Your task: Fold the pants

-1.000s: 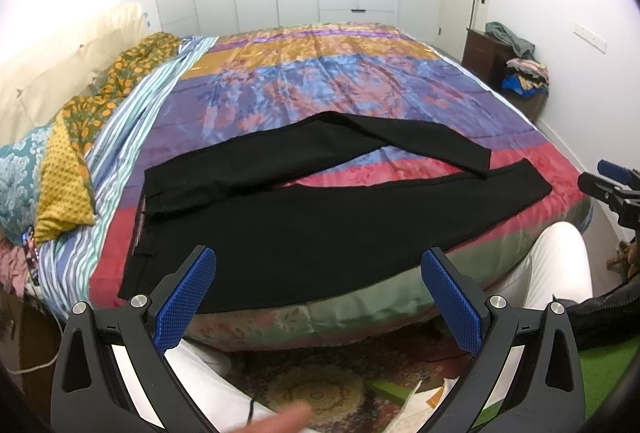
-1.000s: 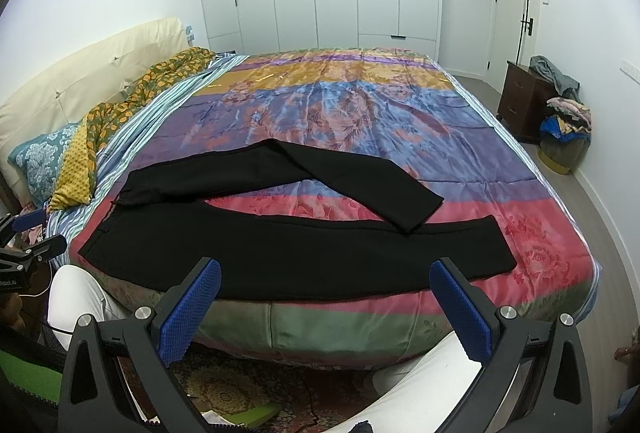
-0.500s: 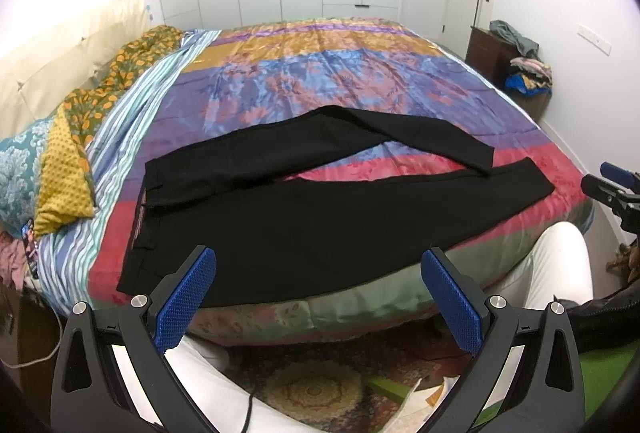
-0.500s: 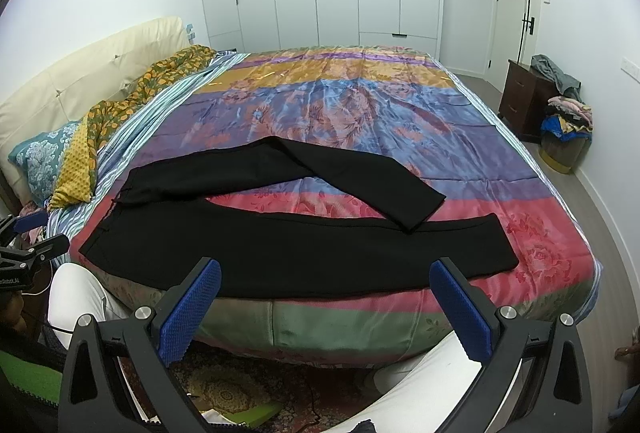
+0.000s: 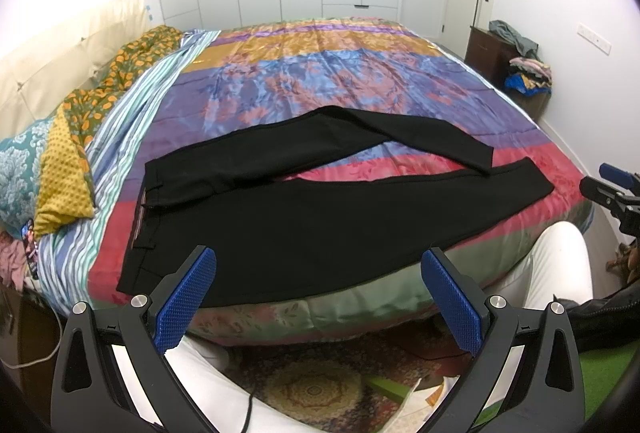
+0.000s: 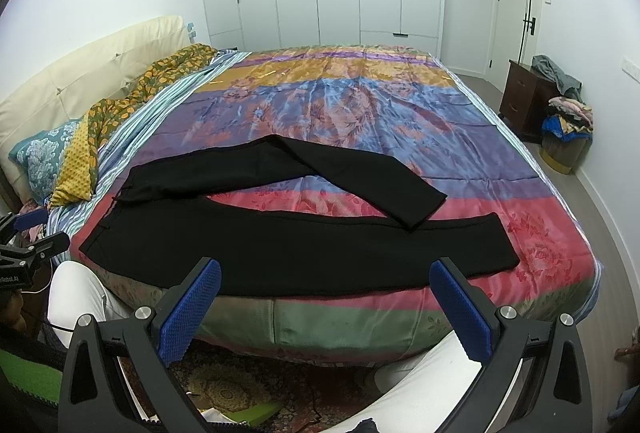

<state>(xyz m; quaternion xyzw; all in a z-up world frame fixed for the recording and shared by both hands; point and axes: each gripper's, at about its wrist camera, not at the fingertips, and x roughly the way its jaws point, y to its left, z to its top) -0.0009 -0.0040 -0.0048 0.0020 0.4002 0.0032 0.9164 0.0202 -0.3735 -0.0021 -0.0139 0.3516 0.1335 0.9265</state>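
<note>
My left gripper (image 5: 320,297) hangs short of the bed's near edge, its blue pads (image 5: 186,299) spread wide with nothing between them. My right gripper (image 6: 326,307) is likewise spread wide and empty, off the same edge. The black pants (image 5: 320,221) lie flat on the colourful bedspread (image 5: 340,73) along the near edge, waistband toward the pillows (image 5: 60,169) at the left. One leg runs straight along the edge; the other bends away and back, its cuff touching the straight leg.

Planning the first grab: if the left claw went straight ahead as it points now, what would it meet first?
Probably the black pants: their near leg on the bed lies between the open left claw fingers. Depth is unclear.
</note>
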